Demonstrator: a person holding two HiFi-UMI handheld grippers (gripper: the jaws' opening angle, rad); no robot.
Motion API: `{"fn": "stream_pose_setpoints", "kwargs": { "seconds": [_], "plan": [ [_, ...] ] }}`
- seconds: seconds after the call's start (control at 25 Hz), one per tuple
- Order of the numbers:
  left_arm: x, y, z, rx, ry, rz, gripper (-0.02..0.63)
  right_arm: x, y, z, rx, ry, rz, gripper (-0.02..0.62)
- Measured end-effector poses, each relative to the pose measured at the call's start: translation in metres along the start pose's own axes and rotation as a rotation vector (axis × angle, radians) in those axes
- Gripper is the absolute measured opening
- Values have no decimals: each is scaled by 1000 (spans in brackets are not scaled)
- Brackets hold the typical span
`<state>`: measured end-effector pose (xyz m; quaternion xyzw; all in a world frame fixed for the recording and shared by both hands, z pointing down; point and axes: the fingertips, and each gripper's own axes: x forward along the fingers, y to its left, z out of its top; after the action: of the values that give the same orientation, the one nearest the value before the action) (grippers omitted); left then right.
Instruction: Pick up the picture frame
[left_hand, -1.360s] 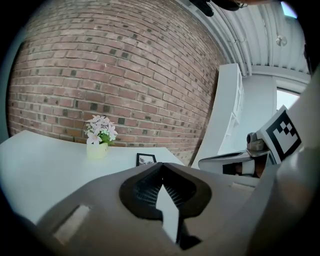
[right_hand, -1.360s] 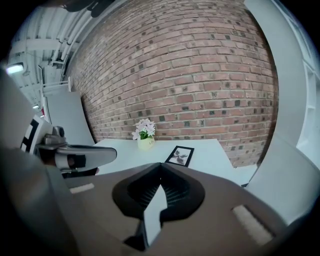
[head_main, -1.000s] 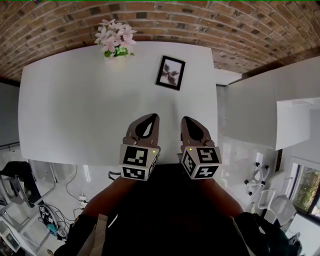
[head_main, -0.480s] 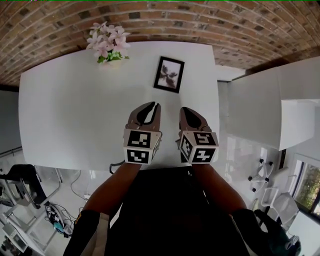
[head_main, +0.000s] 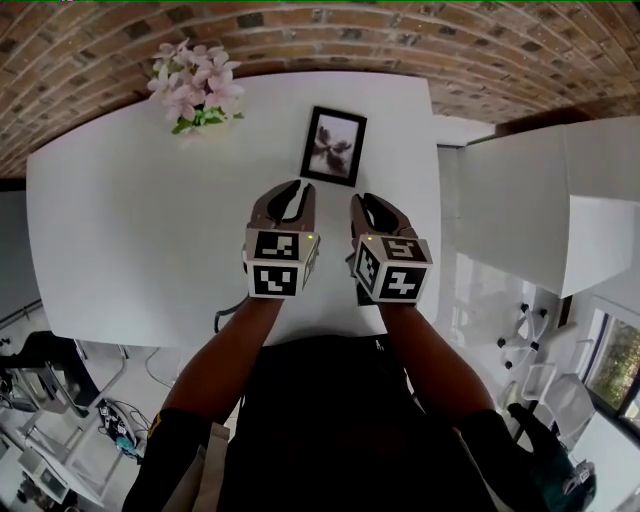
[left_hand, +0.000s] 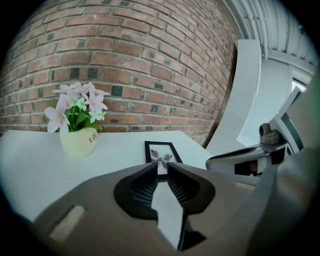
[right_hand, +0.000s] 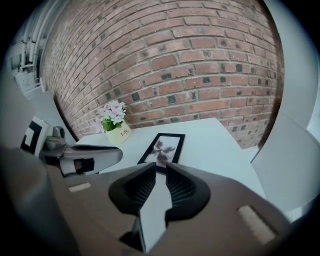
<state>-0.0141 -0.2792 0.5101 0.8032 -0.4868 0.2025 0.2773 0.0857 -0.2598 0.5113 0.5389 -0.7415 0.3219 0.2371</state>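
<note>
A black picture frame (head_main: 334, 146) with a grey flower print lies flat on the white table (head_main: 130, 220), toward its far right side. It also shows in the left gripper view (left_hand: 161, 155) and the right gripper view (right_hand: 164, 147), just beyond the jaw tips. My left gripper (head_main: 297, 188) and right gripper (head_main: 362, 200) hover side by side a short way in front of the frame's near edge, touching nothing. Both have just been opening; a narrow gap shows between the jaws of the left gripper (left_hand: 162, 165) and the right gripper (right_hand: 161, 165), with nothing in it.
A cream pot of pink flowers (head_main: 190, 90) stands at the table's far left, near the brick wall (head_main: 400, 40). A white counter (head_main: 520, 200) flanks the table on the right. The table's near edge lies under my wrists.
Both grippers have moved forward and down toward the picture frame. Their jaws, shut a second ago, now stand slightly apart.
</note>
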Motion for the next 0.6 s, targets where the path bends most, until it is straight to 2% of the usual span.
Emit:
{"fn": "stream_pose_setpoints", "kwargs": {
  "seconds": [0.32,0.6],
  "plan": [
    [35,20,-18,-23,91,6,86,36,-13,-4,78,56,7,84],
    [61,27,-24,-46,134,0,117,59,-25,-10,85,95,-11,100]
  ]
}}
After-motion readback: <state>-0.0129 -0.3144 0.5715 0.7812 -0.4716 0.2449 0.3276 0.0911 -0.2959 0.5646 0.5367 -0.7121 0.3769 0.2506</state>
